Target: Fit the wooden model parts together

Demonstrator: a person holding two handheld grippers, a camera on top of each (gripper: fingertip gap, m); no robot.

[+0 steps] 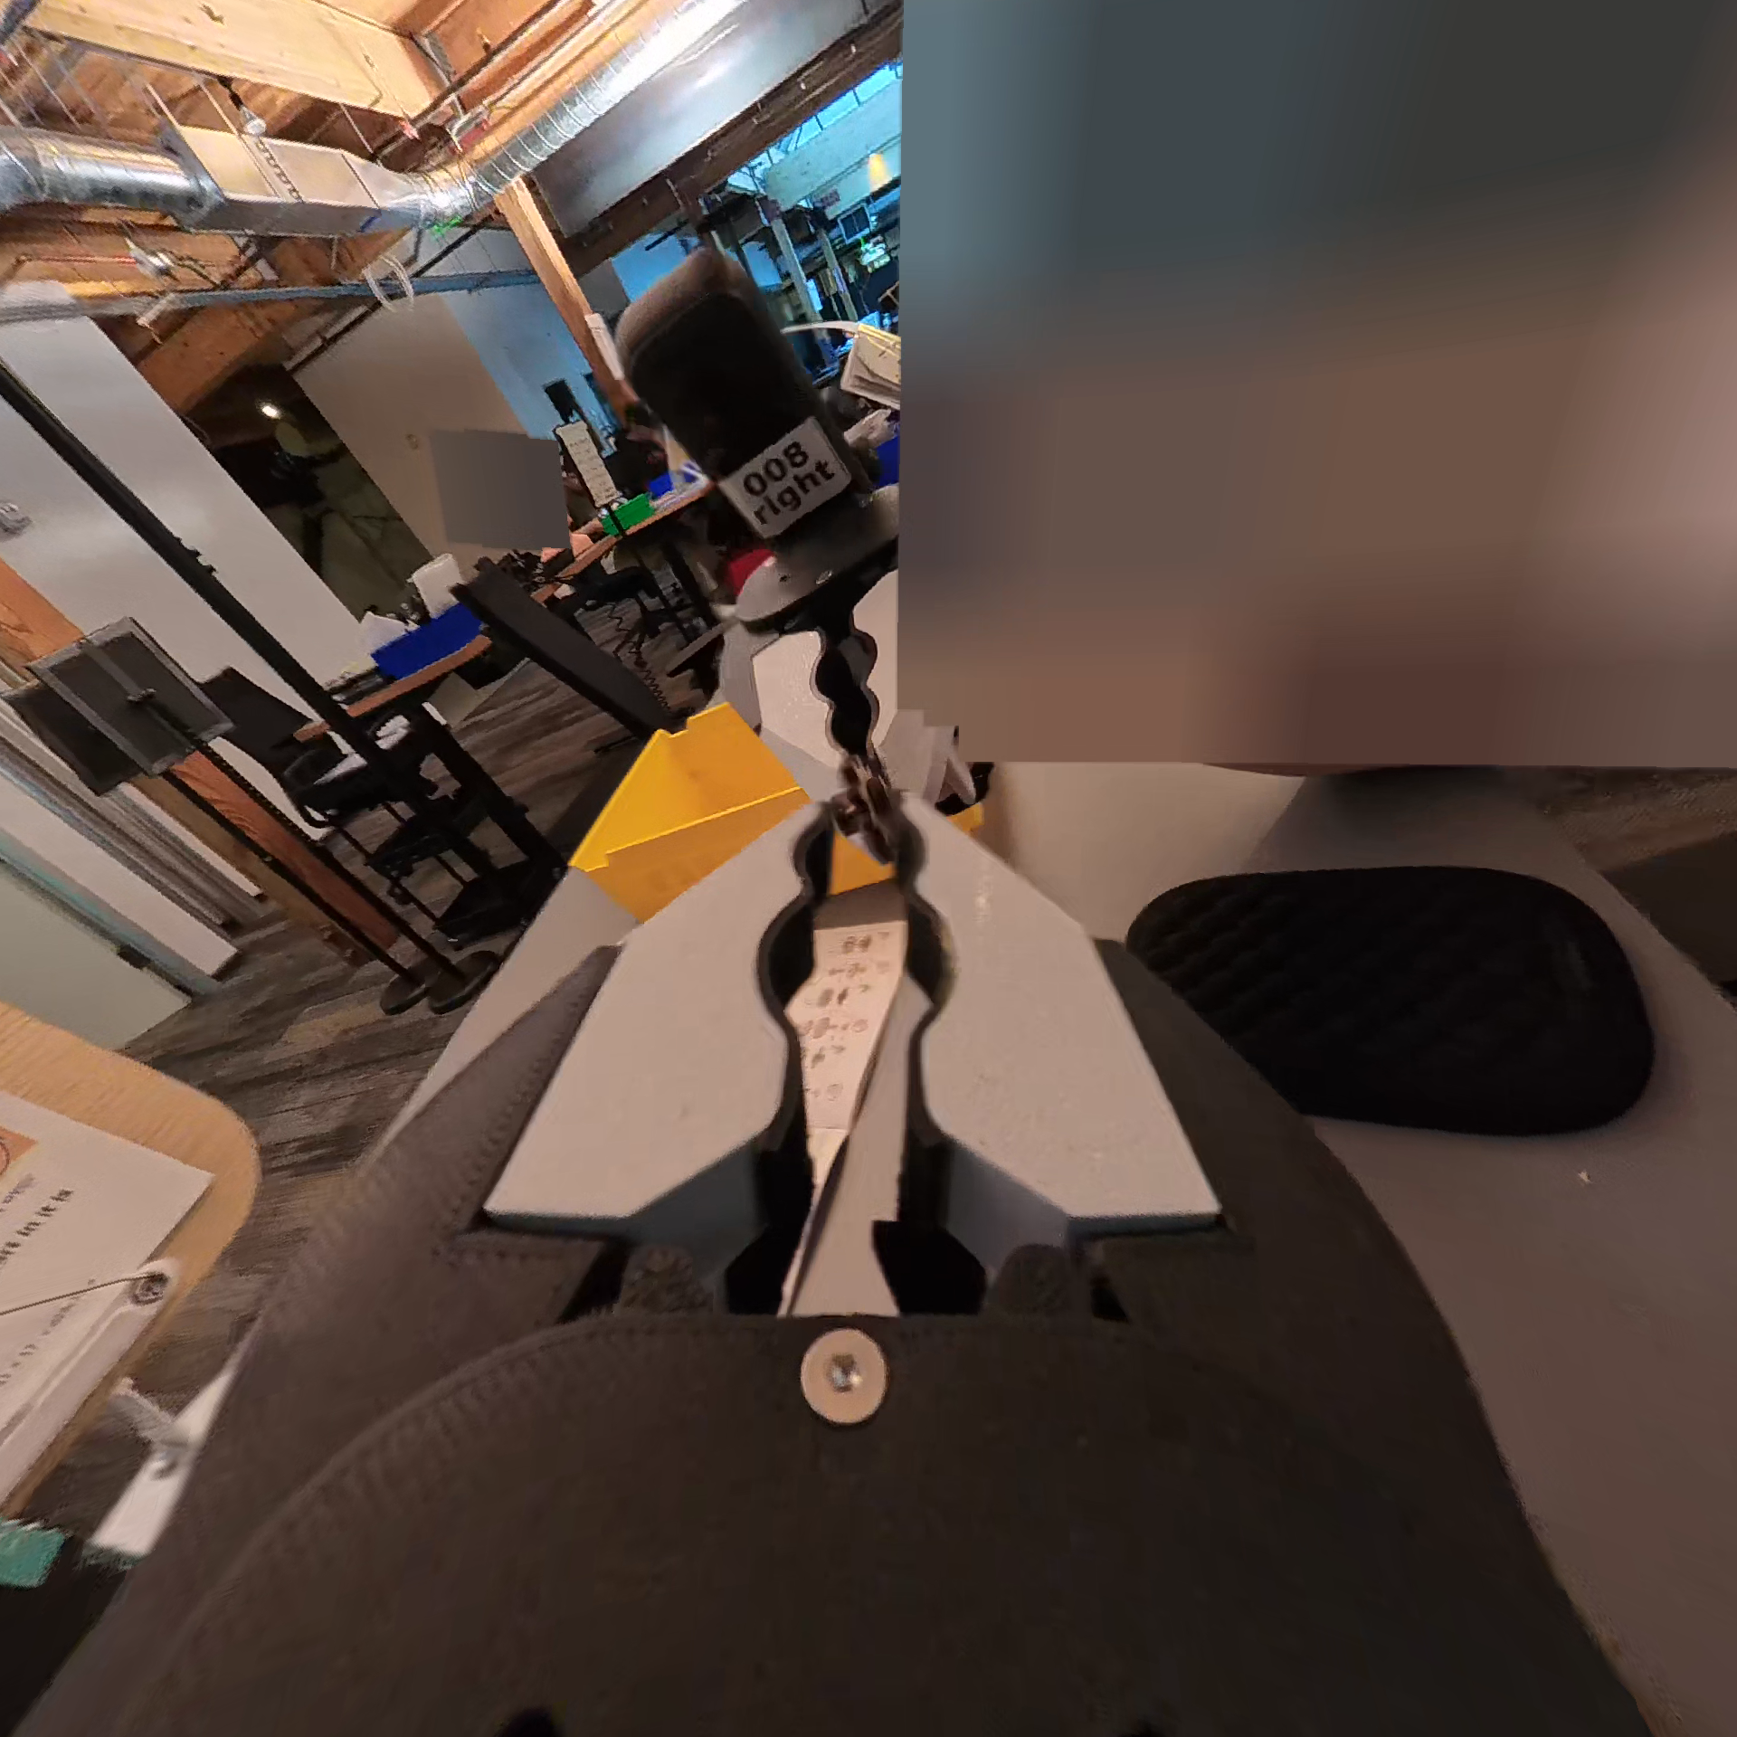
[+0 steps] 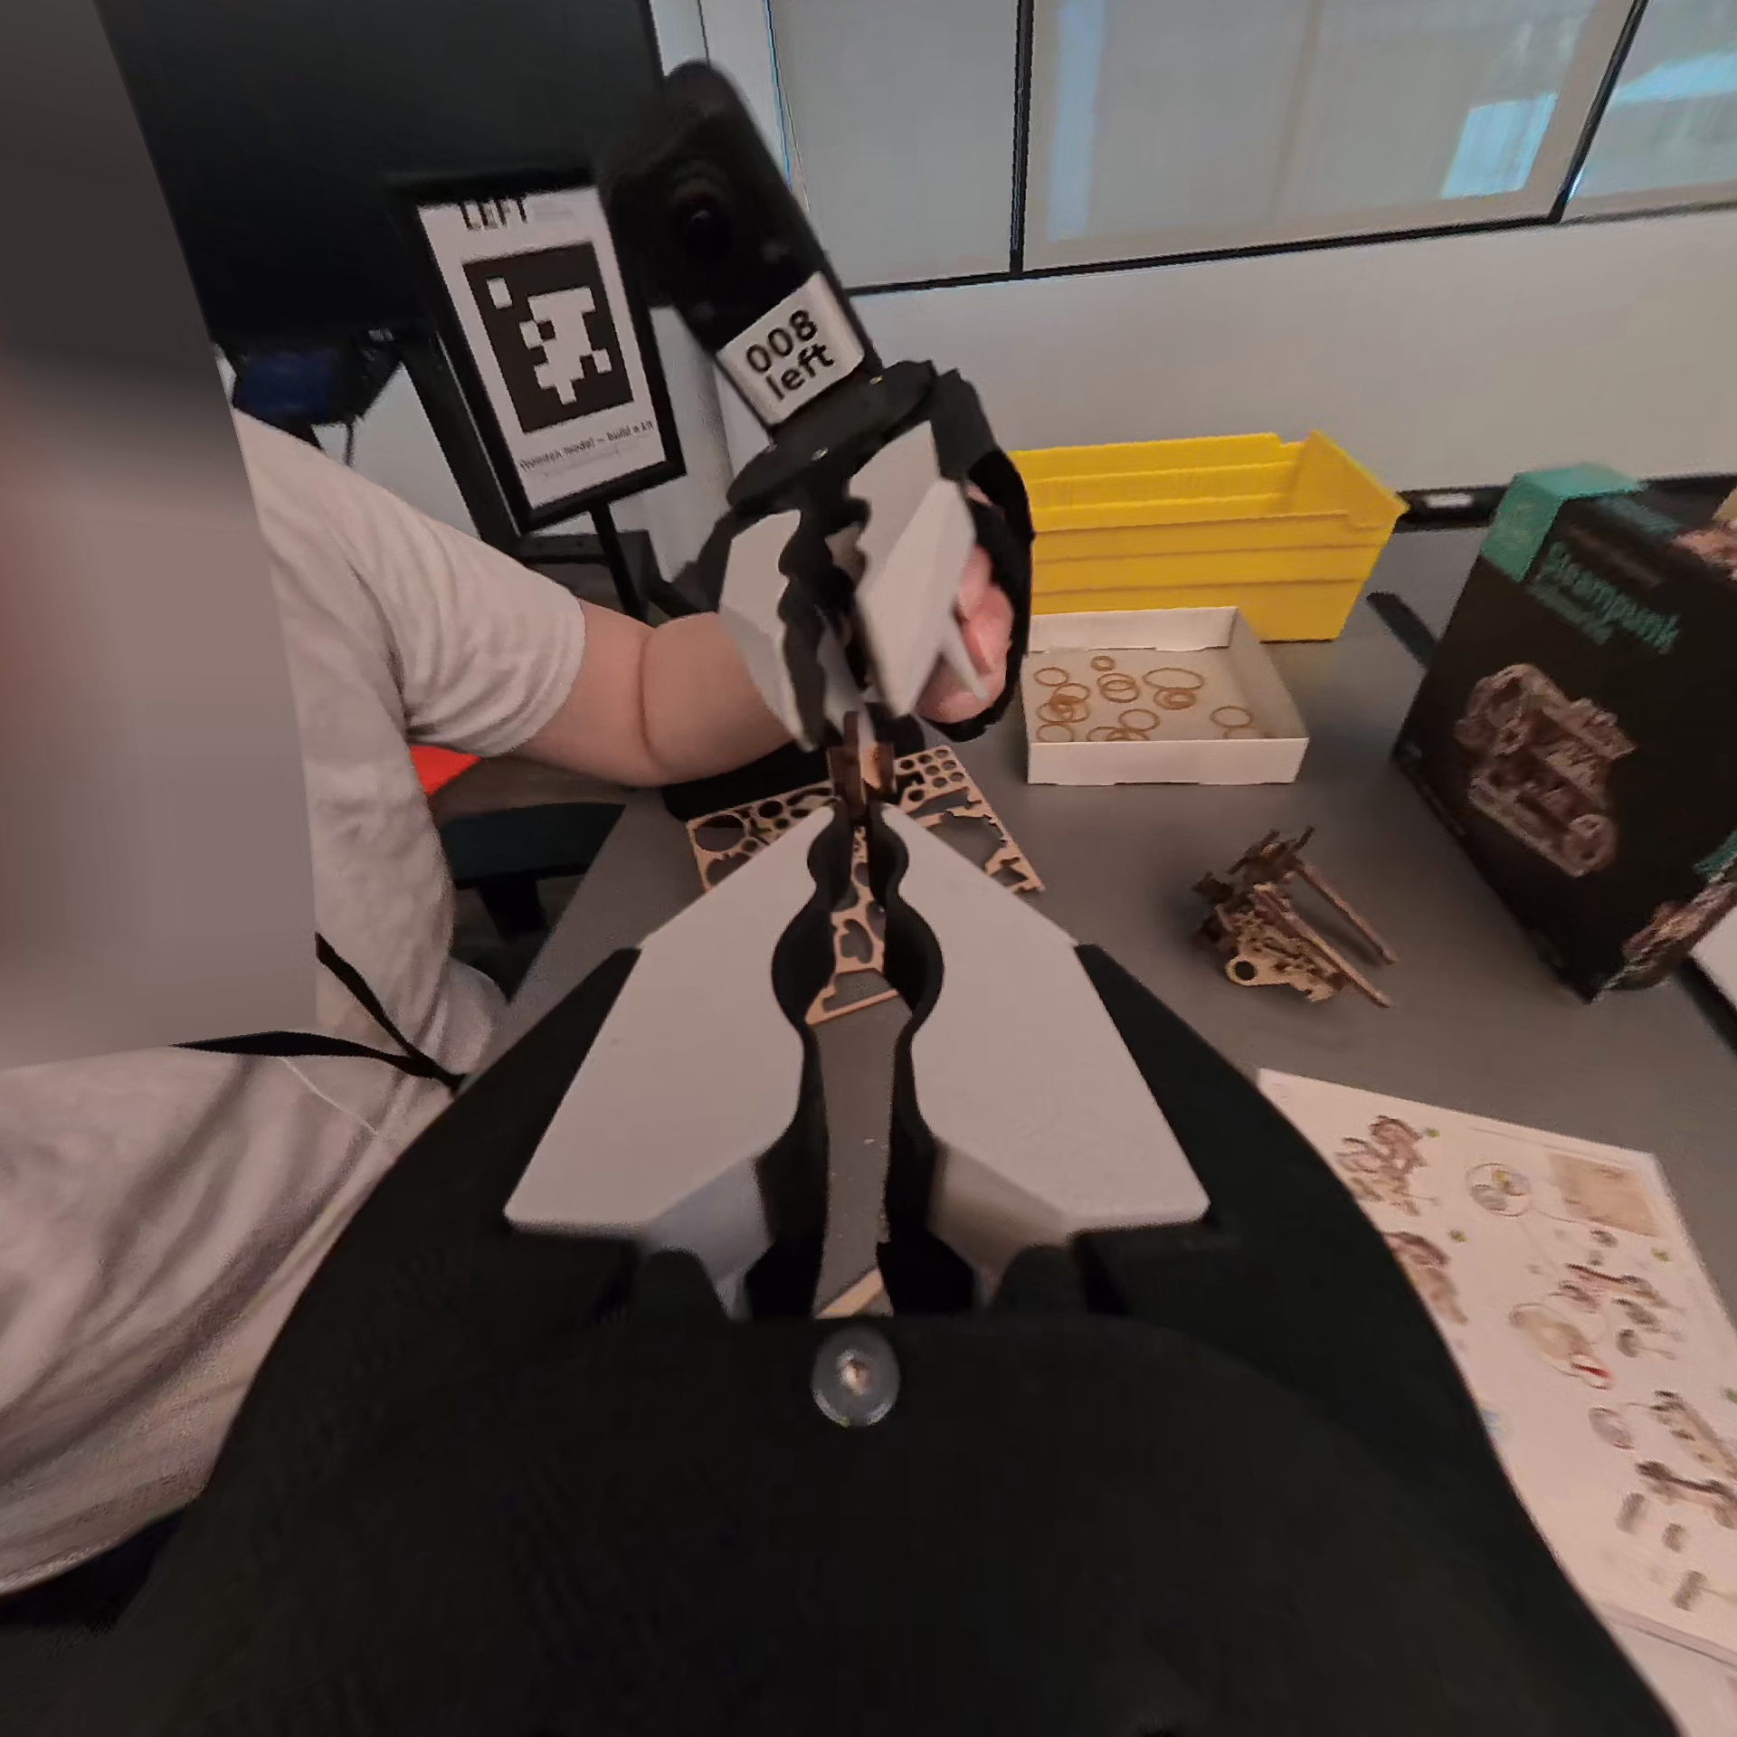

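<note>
A small dark wooden model part (image 1: 867, 804) is held in the air between both gripper tips, which meet tip to tip. My left gripper (image 1: 860, 832) is shut on its near end, and my right gripper (image 1: 857, 752) comes down from above onto its far end. In the right wrist view the part (image 2: 863, 766) sits between my right gripper (image 2: 857, 820), shut on it from below, and my left gripper (image 2: 841, 728), shut on it from above. I cannot tell whether it is one piece or two joined pieces.
On the grey table lie a partly built wooden assembly (image 2: 1288, 926), a punched-out wooden sheet (image 2: 949, 808), a white tray of rings (image 2: 1269, 743), a yellow bin (image 2: 1203, 526), the dark kit box (image 2: 1579, 733) and an instruction sheet (image 2: 1541, 1316). A person's arm (image 2: 658, 696) reaches in from the left. The tips of both grippers are at nearly the same place.
</note>
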